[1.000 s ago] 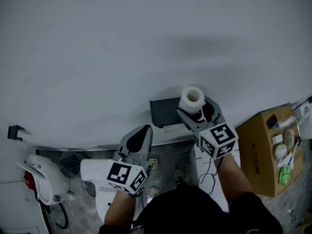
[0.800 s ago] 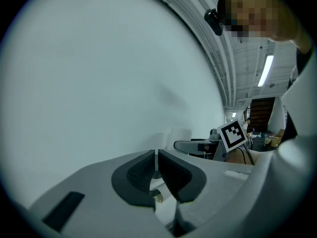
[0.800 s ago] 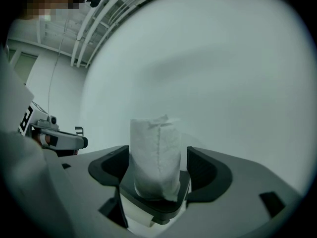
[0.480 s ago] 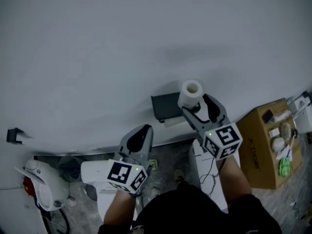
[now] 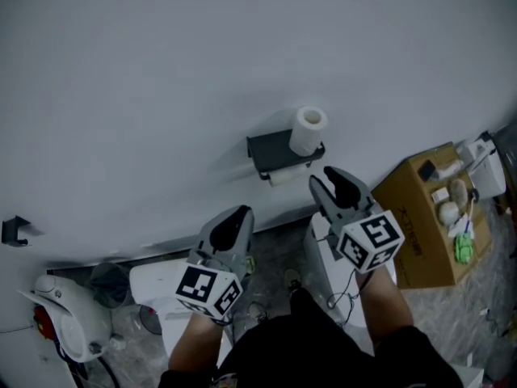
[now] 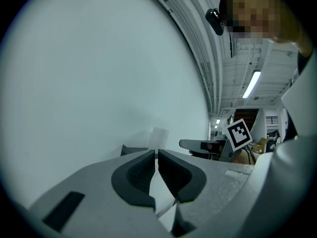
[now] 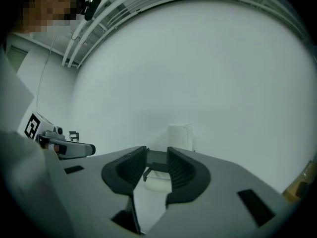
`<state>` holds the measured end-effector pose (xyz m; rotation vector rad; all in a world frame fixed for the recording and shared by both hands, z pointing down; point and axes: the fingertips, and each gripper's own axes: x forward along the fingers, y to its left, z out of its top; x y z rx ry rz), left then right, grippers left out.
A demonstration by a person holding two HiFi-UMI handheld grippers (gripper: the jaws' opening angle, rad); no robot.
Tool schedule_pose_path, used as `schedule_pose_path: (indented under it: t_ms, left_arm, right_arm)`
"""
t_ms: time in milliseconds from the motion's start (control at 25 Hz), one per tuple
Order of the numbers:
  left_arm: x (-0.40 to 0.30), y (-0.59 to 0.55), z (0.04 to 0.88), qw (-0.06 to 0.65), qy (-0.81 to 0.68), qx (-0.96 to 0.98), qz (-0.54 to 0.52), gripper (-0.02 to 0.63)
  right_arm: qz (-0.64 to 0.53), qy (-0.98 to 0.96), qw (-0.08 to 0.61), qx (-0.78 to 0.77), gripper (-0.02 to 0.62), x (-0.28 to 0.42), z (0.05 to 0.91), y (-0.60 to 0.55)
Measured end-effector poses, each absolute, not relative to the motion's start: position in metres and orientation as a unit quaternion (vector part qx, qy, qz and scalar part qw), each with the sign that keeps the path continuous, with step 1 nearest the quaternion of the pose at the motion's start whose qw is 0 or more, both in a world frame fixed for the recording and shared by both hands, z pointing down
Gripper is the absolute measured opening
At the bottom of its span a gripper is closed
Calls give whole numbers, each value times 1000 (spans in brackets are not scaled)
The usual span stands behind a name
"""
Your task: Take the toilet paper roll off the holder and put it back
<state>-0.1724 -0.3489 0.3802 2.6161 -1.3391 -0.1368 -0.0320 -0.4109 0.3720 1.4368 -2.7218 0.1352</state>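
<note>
A white toilet paper roll [image 5: 308, 128] stands upright on top of the dark wall holder [image 5: 271, 151]; a second white roll [image 5: 285, 177] hangs under that shelf. My right gripper [image 5: 327, 183] is just short of the holder, apart from the upright roll. Its jaws are closing with nothing between them. The right gripper view has the upright roll [image 7: 180, 135] beyond the jaws, above the holder [image 7: 157, 157] and the lower roll [image 7: 157, 183]. My left gripper [image 5: 233, 219] is lower and to the left, shut and empty. In the left gripper view the shut gripper [image 6: 157, 158] points at the wall.
A cardboard box [image 5: 414, 232] with small items stands on the floor at the right. Below the grippers are a white box [image 5: 322, 253] and a white fixture [image 5: 153, 285]. At the far left are a white appliance [image 5: 63, 318] and a black wall bracket [image 5: 12, 230].
My right gripper has let go of the roll, left it upright on the holder's top, drawn back towards me and narrowed its jaws. The left gripper has stayed put.
</note>
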Motion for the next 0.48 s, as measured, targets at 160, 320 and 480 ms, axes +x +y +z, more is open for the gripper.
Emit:
schedule_pose_path:
  t_ms: [160,320,480]
  left_arm:
    - [-172,-330,384,106,-434,893,-47,6]
    - [-160,-310,381,107,-416,902,-47,6]
    - [-141,-293,373,99,-407,907,-46,6]
  right_arm:
    - [43,-873,30,485,0,-31,371,-379]
    - [37,-869,34,492,-2,-22,365,-349]
    - [28,-870,41,491,-2,-9,361,-329]
